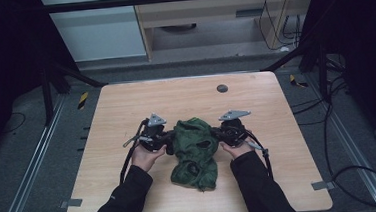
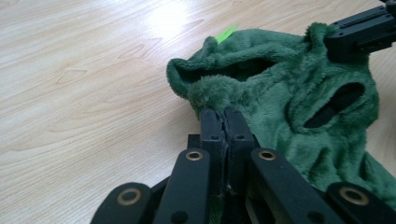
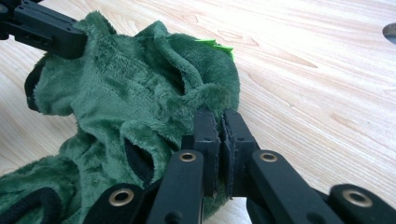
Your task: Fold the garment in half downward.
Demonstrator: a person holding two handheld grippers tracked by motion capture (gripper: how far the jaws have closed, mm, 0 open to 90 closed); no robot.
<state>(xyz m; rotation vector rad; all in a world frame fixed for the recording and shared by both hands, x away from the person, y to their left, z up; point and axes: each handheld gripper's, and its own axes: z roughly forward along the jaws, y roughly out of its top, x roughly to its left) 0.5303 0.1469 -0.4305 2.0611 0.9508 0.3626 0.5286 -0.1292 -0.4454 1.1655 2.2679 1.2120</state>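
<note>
Between 2 hand-held grippers point(image 1: 167, 139), green garment point(image 1: 194, 150).

Bare table point(image 1: 185, 93) all round green garment point(image 1: 194, 153); small dark disc point(image 1: 222, 88) far back.

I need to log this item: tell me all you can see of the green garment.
The green garment is dark, plush fleece with black-edged openings and a bright green tag at its far edge. It is crumpled; its lower part rests on the wooden table. The left gripper and right gripper each pinch an upper edge.
</note>
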